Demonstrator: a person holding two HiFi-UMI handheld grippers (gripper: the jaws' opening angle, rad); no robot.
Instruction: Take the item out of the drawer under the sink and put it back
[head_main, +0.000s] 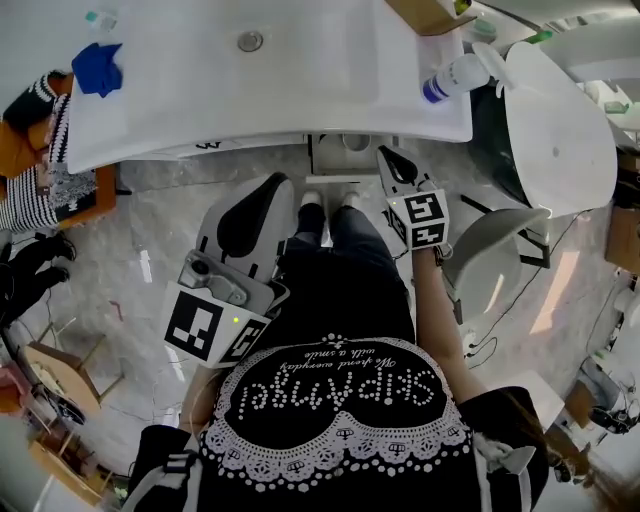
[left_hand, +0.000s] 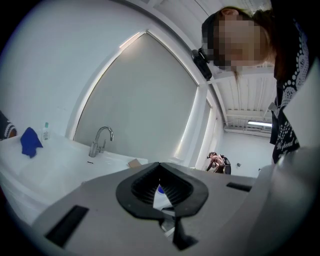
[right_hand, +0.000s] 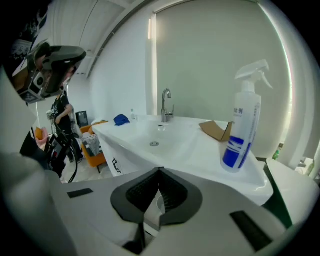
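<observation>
light: bright, cool, even | source: ceiling strip and glowing blind edge | glare: sink washed almost white | shadows: soft and faint on floor | distortion: strong fisheye bending, black corners in both gripper views | focus: nearest surfaces soft, head view sharp

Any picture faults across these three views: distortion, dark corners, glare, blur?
Head view: fisheye bows the sink edge; evenly lit, sharp. Left gripper view: black corners from the round lens, mosaic patch upper right, faucet clear. Right gripper view: same black corners, bottle leans with the curvature, bright strips edge the window.
</observation>
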